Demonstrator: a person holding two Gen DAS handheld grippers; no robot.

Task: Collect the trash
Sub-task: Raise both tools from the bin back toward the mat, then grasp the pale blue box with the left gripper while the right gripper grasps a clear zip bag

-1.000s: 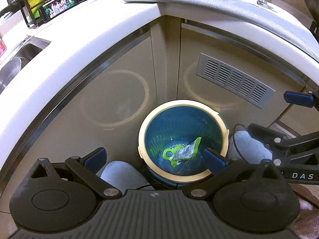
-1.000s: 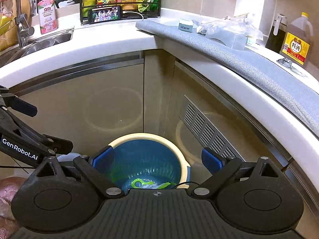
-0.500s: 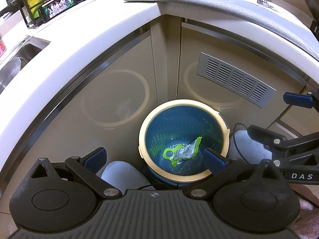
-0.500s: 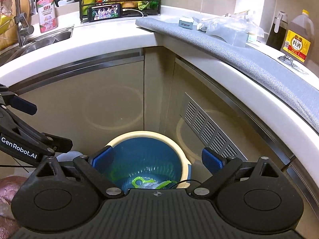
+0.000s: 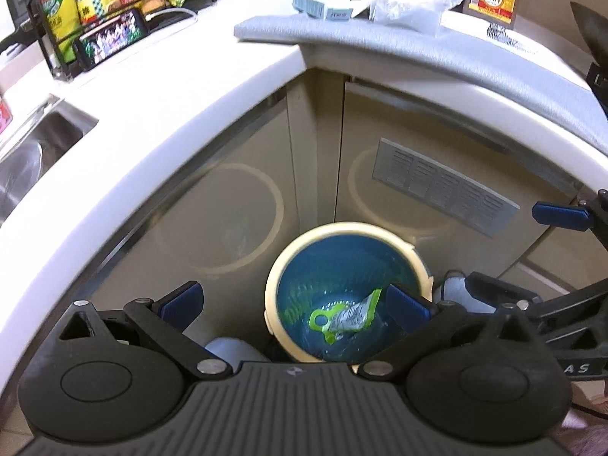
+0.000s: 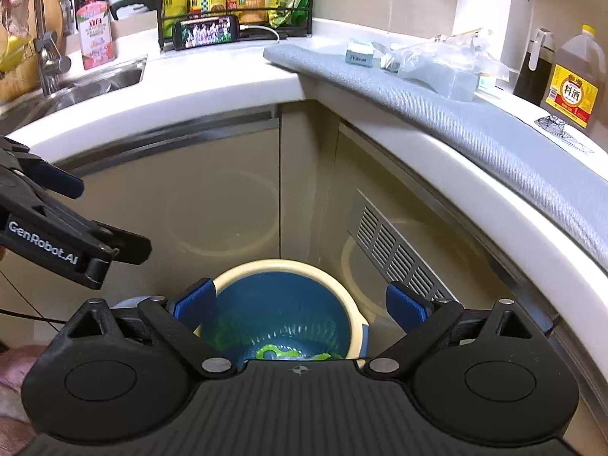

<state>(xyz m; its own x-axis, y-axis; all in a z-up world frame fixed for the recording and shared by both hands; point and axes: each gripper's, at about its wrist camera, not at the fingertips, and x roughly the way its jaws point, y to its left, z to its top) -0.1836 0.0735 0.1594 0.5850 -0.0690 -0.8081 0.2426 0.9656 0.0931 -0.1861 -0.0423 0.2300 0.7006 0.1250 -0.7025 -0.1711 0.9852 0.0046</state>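
Observation:
A blue bin with a cream rim point(image 5: 344, 230) point(image 6: 281, 266) stands on the floor in the corner under the counter. Inside it lies a green and silver wrapper point(image 5: 347, 315) point(image 6: 290, 355). My left gripper point(image 5: 294, 302) hangs above the bin, open and empty. My right gripper point(image 6: 304, 302) is also above the bin, open and empty. On the grey mat point(image 6: 456, 125) up on the counter lie a small blue-white box point(image 6: 359, 53) point(image 5: 323, 5) and a clear crumpled plastic bag point(image 6: 437, 64) point(image 5: 410, 3).
The white counter edge point(image 5: 152, 152) curves above the beige cabinet doors. A sink point(image 6: 95, 83) and tap sit at left. A rack of bottles with a phone point(image 6: 207, 32) stands at the back. An oil jug point(image 6: 573, 83) is at right. A vent grille point(image 6: 395, 250) is on the cabinet.
Both grippers have risen, so more of the counter top and the things on it show. The bin and wrapper have not moved.

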